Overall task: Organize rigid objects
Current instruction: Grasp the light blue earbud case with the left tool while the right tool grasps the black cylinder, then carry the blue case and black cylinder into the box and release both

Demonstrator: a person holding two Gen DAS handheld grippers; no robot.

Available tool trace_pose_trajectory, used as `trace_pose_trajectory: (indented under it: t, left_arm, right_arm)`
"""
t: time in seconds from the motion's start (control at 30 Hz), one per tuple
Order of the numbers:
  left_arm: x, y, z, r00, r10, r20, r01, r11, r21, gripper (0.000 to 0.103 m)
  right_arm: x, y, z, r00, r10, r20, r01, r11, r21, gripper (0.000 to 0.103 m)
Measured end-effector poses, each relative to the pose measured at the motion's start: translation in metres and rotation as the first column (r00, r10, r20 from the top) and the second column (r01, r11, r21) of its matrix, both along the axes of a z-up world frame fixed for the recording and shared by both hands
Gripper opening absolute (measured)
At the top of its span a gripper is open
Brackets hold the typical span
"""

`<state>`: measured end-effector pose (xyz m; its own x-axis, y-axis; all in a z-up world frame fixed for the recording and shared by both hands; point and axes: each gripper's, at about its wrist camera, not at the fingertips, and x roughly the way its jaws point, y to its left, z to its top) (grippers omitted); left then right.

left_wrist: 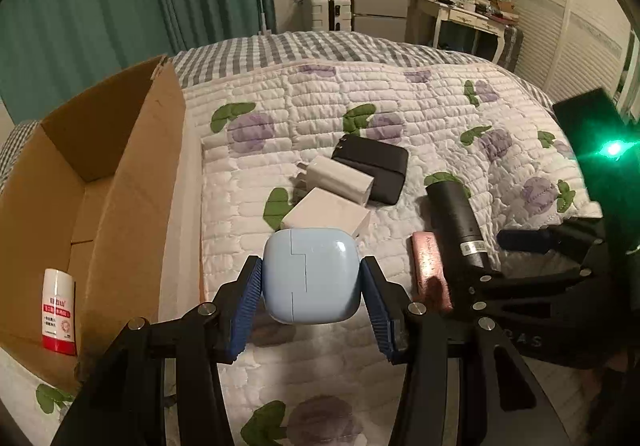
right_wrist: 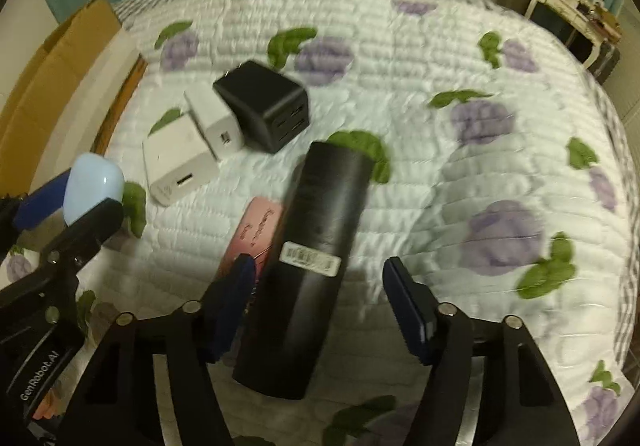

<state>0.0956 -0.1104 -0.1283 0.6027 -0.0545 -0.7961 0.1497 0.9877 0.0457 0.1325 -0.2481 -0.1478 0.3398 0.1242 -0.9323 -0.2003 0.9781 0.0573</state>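
My left gripper (left_wrist: 312, 266) is shut on a light blue rounded case (left_wrist: 310, 278), held just above the quilt; the case (right_wrist: 90, 190) also shows at the left of the right wrist view. A black cylinder (right_wrist: 316, 246) lies on the bed between the fingers of my right gripper (right_wrist: 319, 266), which is open: the left pad (right_wrist: 240, 278) sits by the cylinder's side, while the right pad stands apart from it. A pink box (right_wrist: 256, 230) lies against the cylinder's left side. Two white chargers (right_wrist: 176, 162) (right_wrist: 214, 122) and a black charger (right_wrist: 264, 106) lie beyond.
An open cardboard box (left_wrist: 132, 150) stands at the bed's left edge with a white and red bottle (left_wrist: 58, 310) inside. The flowered quilt (right_wrist: 440, 66) stretches bare to the right and far side. A small fridge (left_wrist: 378, 6) and a dressing table (left_wrist: 468, 14) stand behind the bed.
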Motion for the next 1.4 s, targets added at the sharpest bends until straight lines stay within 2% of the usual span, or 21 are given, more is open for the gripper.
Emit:
trace_pose_trajectory:
  t: [0.07,0.17,0.23,0.33,0.67,0.87,1.0,1.13,1.23,1.3,1.4]
  left_arm:
    - [-0.001,-0.001,-0.001,1.000,-0.001,-0.002,0.001,1.000,0.001,0.050]
    - [-0.002,-0.002,-0.001,1.000,-0.009,-0.005,0.009,1.000,-0.002,0.050]
    - [-0.003,-0.003,-0.001,1.000,-0.008,-0.008,0.008,1.000,-0.004,0.050]
    - [-0.003,-0.003,0.000,1.000,-0.009,-0.010,0.009,1.000,-0.004,0.050]
    - [-0.013,-0.012,0.020,0.999,-0.032,0.009,0.032,0.999,-0.022,0.050]
    - [-0.020,-0.016,0.034,0.998,-0.049,0.026,0.049,0.999,-0.022,0.050]
    - [-0.023,-0.013,0.034,0.999,-0.044,0.022,0.044,0.999,-0.023,0.050]
    - [-0.024,-0.010,0.033,0.999,-0.034,0.012,0.034,0.999,-0.031,0.050]
    - [-0.024,-0.009,0.033,0.999,-0.035,0.018,0.036,0.999,-0.031,0.050]
    - [-0.026,-0.008,0.035,0.999,-0.038,0.027,0.039,0.999,-0.030,0.050]
    - [-0.026,-0.006,0.039,0.999,-0.035,0.035,0.036,0.999,-0.033,0.050]
  right_arm:
    - [0.002,0.000,-0.005,1.000,-0.003,-0.015,0.004,1.000,0.016,0.058]
    - [0.001,-0.002,-0.005,1.000,-0.008,-0.025,0.010,0.998,0.070,0.047]
    - [0.000,-0.002,-0.005,1.000,-0.008,-0.021,0.009,0.998,0.068,0.047]
    - [-0.004,-0.002,0.001,1.000,-0.017,0.011,0.016,0.997,0.070,0.045]
    - [-0.025,-0.018,0.035,0.993,-0.066,0.099,0.047,0.983,0.177,0.039]
    - [-0.023,-0.002,0.022,0.997,-0.046,0.060,0.038,0.991,0.131,0.038]
    - [-0.019,0.006,0.004,1.000,-0.018,0.012,0.017,0.996,0.087,0.035]
    - [-0.019,0.008,0.001,1.000,0.000,0.007,0.000,0.997,0.081,0.035]
    - [-0.024,0.008,0.007,1.000,0.004,0.027,-0.006,0.996,0.091,0.034]
    - [-0.028,0.004,0.019,0.998,0.001,0.059,-0.009,0.992,0.124,0.021]
    - [-0.034,-0.001,0.038,0.993,-0.006,0.114,-0.010,0.991,0.137,0.017]
